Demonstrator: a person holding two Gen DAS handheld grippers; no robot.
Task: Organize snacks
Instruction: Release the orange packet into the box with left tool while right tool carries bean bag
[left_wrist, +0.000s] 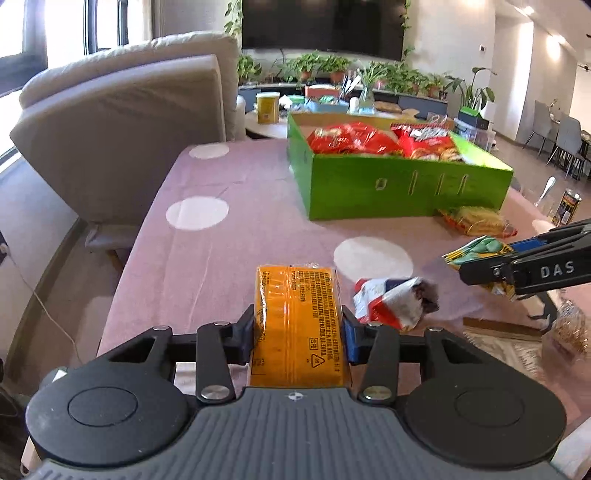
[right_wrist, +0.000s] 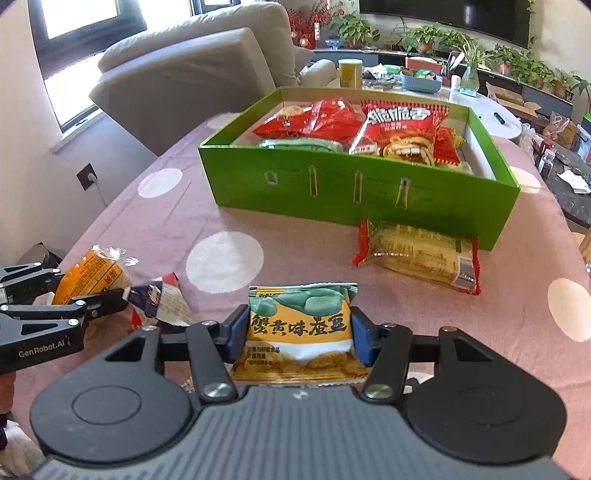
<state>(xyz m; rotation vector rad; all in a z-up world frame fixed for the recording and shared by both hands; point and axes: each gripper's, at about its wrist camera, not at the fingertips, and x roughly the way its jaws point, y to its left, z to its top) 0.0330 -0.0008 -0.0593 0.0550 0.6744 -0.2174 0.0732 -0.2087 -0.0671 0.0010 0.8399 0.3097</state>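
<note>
the orange packet (left_wrist: 299, 321) is clamped in the left gripper (left_wrist: 300, 328), the yellow-green packet (right_wrist: 299, 332) in the right gripper (right_wrist: 298, 330), both short of the green box (right_wrist: 354, 192). slippery film could be squeezed out mid-carry.

The left tool (left_wrist: 299, 328) has a grey ribbed housing flanked by two round black discs. Black linkage bars, pinned with silver screws, run forward to blue pads. The right tool (right_wrist: 299, 332) is built the same way: grey ribbed body, black discs, silver screw heads, blue pads on black fingers (right_wrist: 236, 328). Seen from the side, the right one carries white letters "DAS" on its black arm, and the left one reads "GenRobot.AI" in white.
</note>
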